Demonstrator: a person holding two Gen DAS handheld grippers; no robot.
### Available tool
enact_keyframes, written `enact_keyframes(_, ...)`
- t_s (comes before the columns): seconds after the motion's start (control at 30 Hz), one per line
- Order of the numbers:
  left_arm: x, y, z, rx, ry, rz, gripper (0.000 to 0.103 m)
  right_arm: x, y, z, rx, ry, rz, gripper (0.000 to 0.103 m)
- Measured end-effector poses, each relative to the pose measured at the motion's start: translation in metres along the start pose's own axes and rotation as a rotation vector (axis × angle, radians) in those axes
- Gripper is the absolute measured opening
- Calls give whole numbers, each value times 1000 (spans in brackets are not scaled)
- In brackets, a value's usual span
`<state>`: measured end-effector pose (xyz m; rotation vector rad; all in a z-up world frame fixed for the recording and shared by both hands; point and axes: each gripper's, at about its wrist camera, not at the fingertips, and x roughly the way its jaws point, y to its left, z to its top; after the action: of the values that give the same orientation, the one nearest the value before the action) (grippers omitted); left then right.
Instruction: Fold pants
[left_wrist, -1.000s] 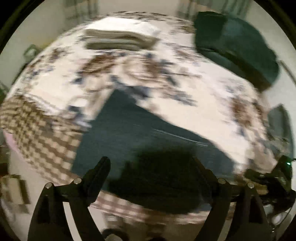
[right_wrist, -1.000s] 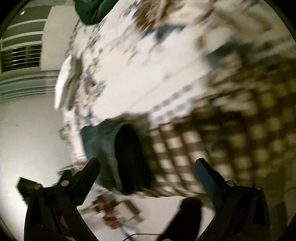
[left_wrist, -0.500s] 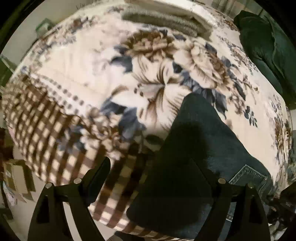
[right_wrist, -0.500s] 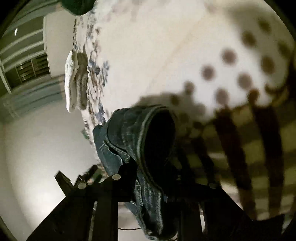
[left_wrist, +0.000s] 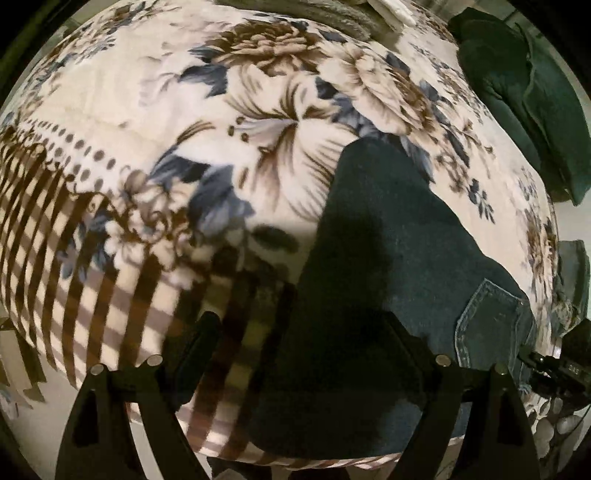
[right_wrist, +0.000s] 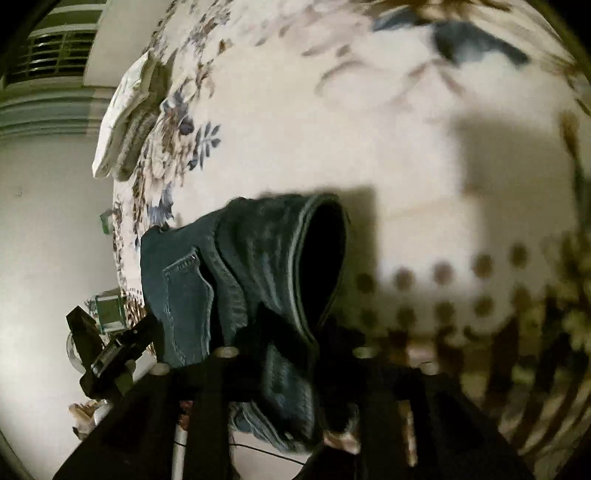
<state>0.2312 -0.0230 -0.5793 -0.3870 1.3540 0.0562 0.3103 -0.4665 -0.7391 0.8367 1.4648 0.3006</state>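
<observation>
While the jeans (left_wrist: 388, 266) lie at the near edge of the floral blanket (left_wrist: 155, 96), we have the right gripper (right_wrist: 291, 354) clamped on a bunched fold of denim, its jaws just having eased a little wider. Our left gripper (left_wrist: 299, 343) hangs spread apart over the dark fabric, gripping nothing. We should pinch the matching edge (near the back pocket (left_wrist: 491, 325)) so both corners lift evenly and the fold lands flat.
</observation>
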Motion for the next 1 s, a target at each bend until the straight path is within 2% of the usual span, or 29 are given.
enact_keyframes(0.07, 2, 0, -1, 14, 2, -9, 86, -6, -13, -12, 79, -6, 27, 59)
enact_keyframes(0.13, 5, 0, 0, 18, 7, -15, 86, -4, -28, -27, 162, 5, 107, 70)
enact_keyframes(0.17, 6, 0, 0, 19, 9, -20, 86, 0, -35, -37, 208, 22, 160, 70)
enact_keyframes(0.2, 7, 1, 0, 21, 11, -27, 86, 8, -41, -47, 254, 26, 223, 68)
enact_keyframes(0.23, 8, 1, 0, 26, 12, -25, 86, 14, -46, -54, 285, 15, 242, 42)
enact_keyframes(0.27, 9, 1, 0, 31, 15, -26, 86, 17, -48, -59, 308, 15, 227, 29)
enact_keyframes(0.37, 10, 6, 0, 31, 36, -52, 89, 5, -41, -69, 328, -35, 247, 19)
enact_keyframes(0.43, 13, 8, 0, 47, 63, -73, 101, -9, -39, -71, 284, -65, 159, 17)
enact_keyframes(0.47, 16, 8, 0, 62, 77, -86, 101, -9, -43, -72, 278, -65, 83, 17)
enact_keyframes(0.53, 18, 8, 1, 80, 93, -82, 101, 0, -54, -70, 293, -37, 20, 18)
enact_keyframes(0.6, 18, 8, 4, 86, 111, -92, 101, 6, -52, -65, 298, -30, 0, 23)
enact_keyframes(0.63, 18, 9, 6, 91, 126, -95, 101, 2, -50, -66, 316, -40, 9, 30)
enact_keyframes(0.7, 11, 8, 9, 113, 129, -113, 101, -14, -39, -72, 328, -77, 15, 48)
enact_keyframes(0.77, 2, 8, 11, 128, 109, -143, 101, -30, -26, -88, 301, -130, 22, 76)
enact_keyframes(0.83, -5, 8, 12, 126, 95, -220, 101, -37, -16, -108, 299, -169, 53, 92)
enact_keyframes(0.9, 1, 6, 14, 127, 107, -288, 101, -29, -12, -125, 306, -168, 107, 92)
enact_keyframes(1.0, 30, 0, 11, 133, 172, -311, 101, 12, -19, -135, 357, -146, 144, 92)
